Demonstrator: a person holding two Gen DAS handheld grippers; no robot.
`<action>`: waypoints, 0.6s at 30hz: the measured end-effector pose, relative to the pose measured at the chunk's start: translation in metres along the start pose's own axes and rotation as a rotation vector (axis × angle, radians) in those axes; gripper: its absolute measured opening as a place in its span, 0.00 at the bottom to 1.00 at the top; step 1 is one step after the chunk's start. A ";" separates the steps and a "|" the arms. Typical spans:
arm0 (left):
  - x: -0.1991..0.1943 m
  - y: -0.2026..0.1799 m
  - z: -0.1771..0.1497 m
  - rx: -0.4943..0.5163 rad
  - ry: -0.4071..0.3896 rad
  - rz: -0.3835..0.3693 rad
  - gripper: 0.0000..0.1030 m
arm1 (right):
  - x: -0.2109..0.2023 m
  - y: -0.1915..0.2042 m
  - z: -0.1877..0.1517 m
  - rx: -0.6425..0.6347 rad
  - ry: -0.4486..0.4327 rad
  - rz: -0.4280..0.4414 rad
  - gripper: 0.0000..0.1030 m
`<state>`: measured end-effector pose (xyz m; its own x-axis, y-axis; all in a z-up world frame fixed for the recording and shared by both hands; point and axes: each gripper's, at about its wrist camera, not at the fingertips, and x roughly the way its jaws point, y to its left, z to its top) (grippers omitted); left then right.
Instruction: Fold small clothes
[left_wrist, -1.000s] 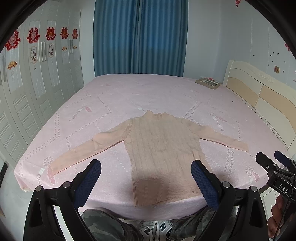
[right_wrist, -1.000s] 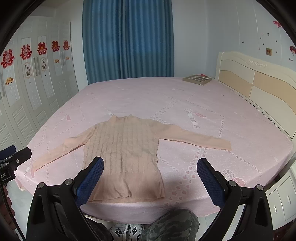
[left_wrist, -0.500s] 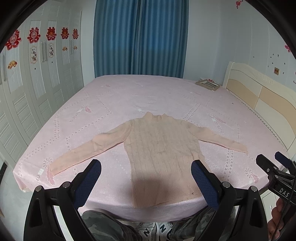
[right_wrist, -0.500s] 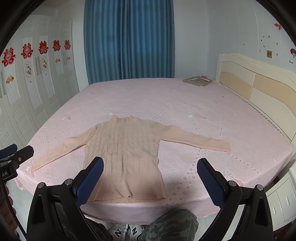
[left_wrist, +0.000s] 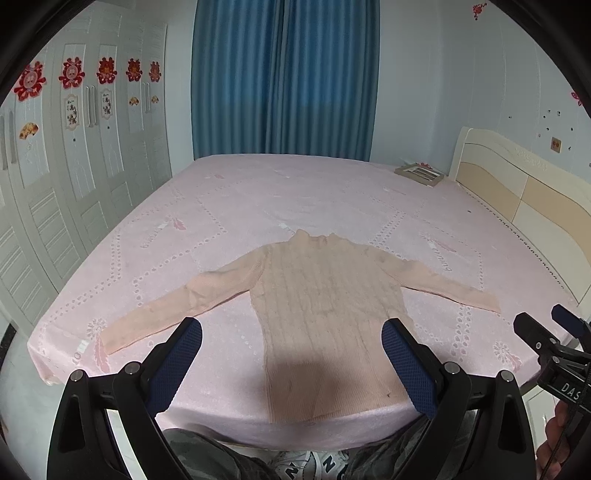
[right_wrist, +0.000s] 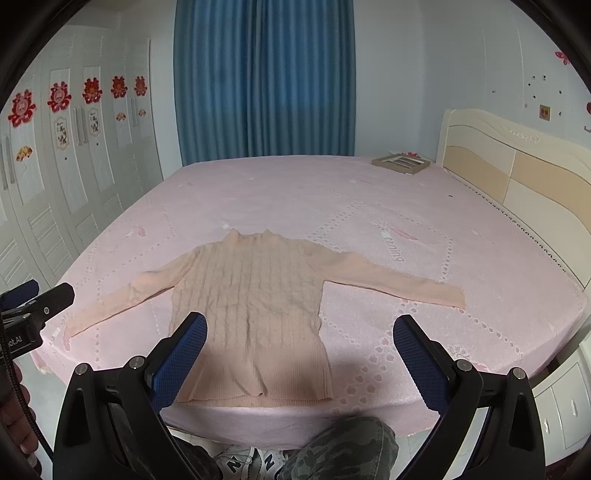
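Two hand-held grippers hang above the near edge of the bed (left_wrist: 258, 192), both spread wide with nothing between their blue pads: the left hand-held gripper (left_wrist: 291, 363) and the right hand-held gripper (right_wrist: 300, 360). A peach knitted sweater (left_wrist: 325, 306) lies flat on the pink bedspread, sleeves outstretched left and right, hem apparently at the near edge. A picture frame (right_wrist: 400, 162) sits far right.
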<state>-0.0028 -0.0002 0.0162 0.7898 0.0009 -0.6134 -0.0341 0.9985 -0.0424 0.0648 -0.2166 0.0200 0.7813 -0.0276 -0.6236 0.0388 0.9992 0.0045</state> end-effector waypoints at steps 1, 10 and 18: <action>0.001 -0.002 0.000 0.003 0.000 -0.001 0.97 | 0.001 -0.001 0.001 0.001 -0.001 0.000 0.97; 0.028 0.001 -0.004 -0.002 0.020 -0.059 1.00 | 0.021 -0.005 0.004 0.040 0.034 0.080 0.97; 0.093 0.044 -0.037 -0.081 0.051 -0.043 1.00 | 0.056 -0.001 -0.008 0.031 0.041 0.077 0.97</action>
<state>0.0468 0.0422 -0.0721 0.7597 -0.0470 -0.6486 -0.0515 0.9899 -0.1320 0.1037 -0.2187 -0.0213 0.7565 0.0510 -0.6521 -0.0008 0.9970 0.0771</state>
